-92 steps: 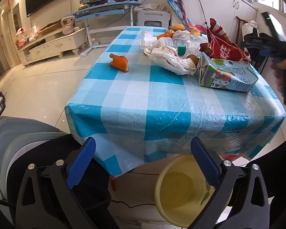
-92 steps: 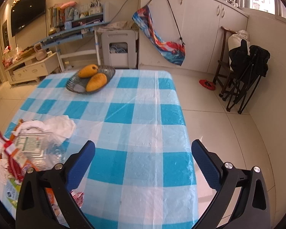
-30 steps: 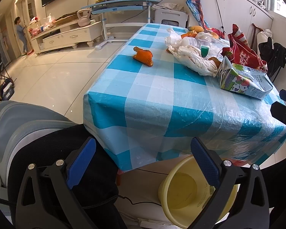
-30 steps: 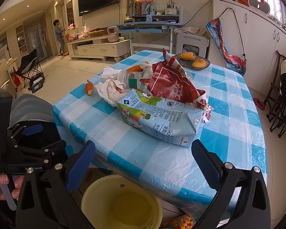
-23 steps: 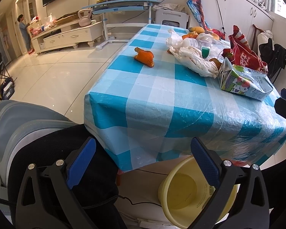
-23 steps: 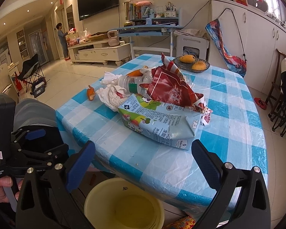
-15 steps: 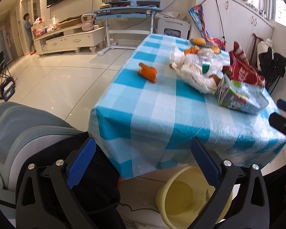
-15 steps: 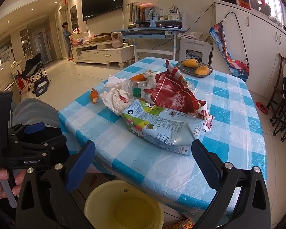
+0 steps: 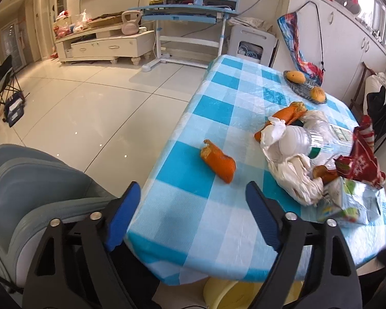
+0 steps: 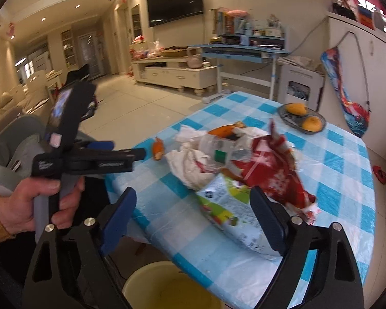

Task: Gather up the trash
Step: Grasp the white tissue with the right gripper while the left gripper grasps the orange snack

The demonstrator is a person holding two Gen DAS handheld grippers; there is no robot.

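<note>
Left gripper (image 9: 193, 206) sits at the bottom of its frame with the blue pads spread wide and nothing between them, hanging over the near edge of the table (image 9: 182, 206). Just past the pads, dead center, a lone orange peel (image 9: 218, 164) lies on a blue check, apart from the main trash heap. Right of it is a pile: white crumpled bag (image 9: 293, 172), a clear bottle (image 9: 311, 141) with a green cap, a red snack bag (image 9: 357, 164) with white characters I can't read, and a carton (image 9: 347, 203) at the far right edge. More orange peel (image 9: 287, 114) pokes out behind the pile. Upper right, a plate (image 9: 305, 87) with two mangoes. A sliver of yellow bucket (image 9: 231, 293) shows at the bottom under the table edge.

Right gripper (image 10: 193, 219) is also wide open, empty, low in its frame. The carton (image 10: 234, 213) sits between and beyond its pads, green and white print, text too small to make out. Red bag (image 10: 267, 172) is resting on top of it, bottle (image 10: 218, 146) and white bag (image 10: 193, 162) are left of that. The bucket (image 10: 172, 288) is bottom center, below the table corner. On the left side of this frame the left gripper (image 10: 137, 154) points toward the small peel (image 10: 158, 149), held by a hand (image 10: 36, 200); there's white lettering on its body but it's blurred.
</note>
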